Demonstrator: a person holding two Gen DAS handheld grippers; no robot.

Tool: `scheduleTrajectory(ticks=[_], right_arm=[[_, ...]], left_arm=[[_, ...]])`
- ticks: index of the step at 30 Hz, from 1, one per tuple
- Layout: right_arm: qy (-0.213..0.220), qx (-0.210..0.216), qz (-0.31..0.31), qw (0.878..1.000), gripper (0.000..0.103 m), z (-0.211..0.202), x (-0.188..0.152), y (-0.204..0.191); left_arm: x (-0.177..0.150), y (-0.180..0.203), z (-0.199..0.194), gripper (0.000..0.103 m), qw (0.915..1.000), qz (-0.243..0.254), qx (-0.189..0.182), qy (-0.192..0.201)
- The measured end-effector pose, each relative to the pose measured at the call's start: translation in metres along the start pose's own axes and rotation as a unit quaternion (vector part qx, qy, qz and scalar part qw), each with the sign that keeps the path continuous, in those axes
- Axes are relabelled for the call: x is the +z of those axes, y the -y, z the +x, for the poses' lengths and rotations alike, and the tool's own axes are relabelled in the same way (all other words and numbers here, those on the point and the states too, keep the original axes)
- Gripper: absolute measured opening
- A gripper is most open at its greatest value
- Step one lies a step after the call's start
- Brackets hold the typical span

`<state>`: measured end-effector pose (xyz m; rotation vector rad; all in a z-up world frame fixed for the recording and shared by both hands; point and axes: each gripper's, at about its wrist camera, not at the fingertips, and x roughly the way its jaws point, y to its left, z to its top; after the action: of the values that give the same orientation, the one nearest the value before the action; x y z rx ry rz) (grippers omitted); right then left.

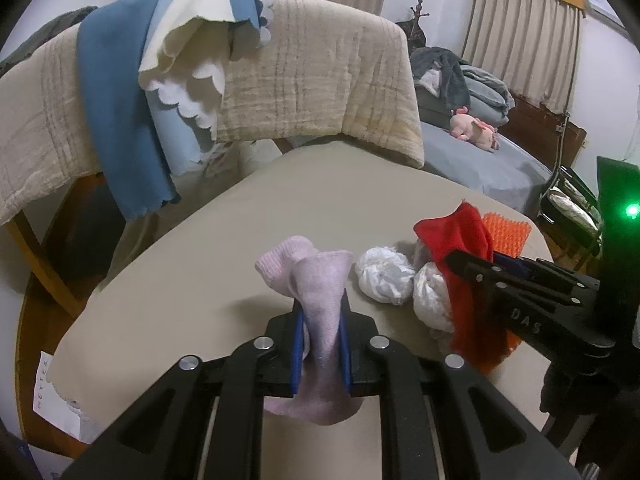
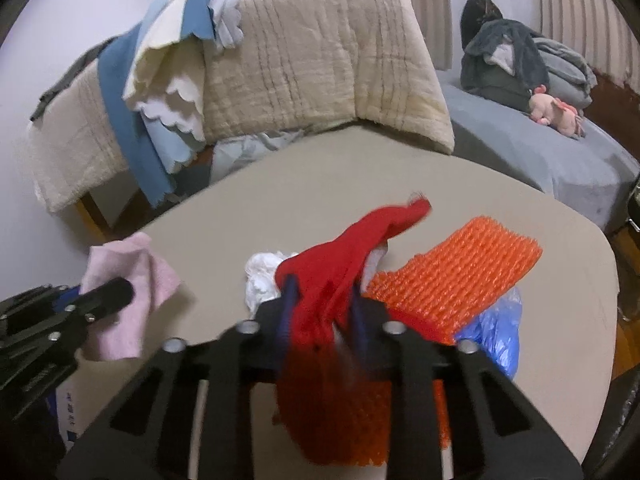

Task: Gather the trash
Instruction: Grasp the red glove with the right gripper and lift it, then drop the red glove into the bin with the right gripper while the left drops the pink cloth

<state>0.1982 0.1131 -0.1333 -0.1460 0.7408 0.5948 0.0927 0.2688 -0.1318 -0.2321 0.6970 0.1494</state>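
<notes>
Socks first: in the left view the left gripper (image 1: 322,344) is clamped on a pink sock (image 1: 320,300) beside two tissue balls (image 1: 386,276) still lying on the table (image 1: 200,272). In the right view the right gripper (image 2: 322,312) pinches a red sock (image 2: 340,264) above those tissues, with orange netting (image 2: 460,268) and a blue bag (image 2: 496,328) beside them, so collecting looks barely begun.

The far half of the table (image 1: 304,200) lies bare, open for a hand. Nearer, white wads (image 1: 384,276), an orange mesh (image 2: 460,264) and a blue bag (image 2: 496,328) crowd the right side; a draped chair (image 1: 304,76) blocks the far edge.

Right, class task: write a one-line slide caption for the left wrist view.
Left claw shut on a pink sock above the beige table, beside white crumpled wads.
</notes>
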Motion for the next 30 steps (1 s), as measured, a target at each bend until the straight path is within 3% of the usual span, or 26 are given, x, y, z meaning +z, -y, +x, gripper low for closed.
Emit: scheduleTrajectory(ticks=[15,30], right_arm=[[0.069,0.031,0.020,0.997,0.015,-0.076,0.015,0.022],[0.100,0.001,0.045,0.994,0.015,-0.143,-0.002,0.057]], left_arm=[[0.018,0.043,-0.024,0.015,0.9990,0.025,-0.023,0.030],[0.023,0.112,-0.047,0.015,0.9949,0.062,-0.065,0.046]])
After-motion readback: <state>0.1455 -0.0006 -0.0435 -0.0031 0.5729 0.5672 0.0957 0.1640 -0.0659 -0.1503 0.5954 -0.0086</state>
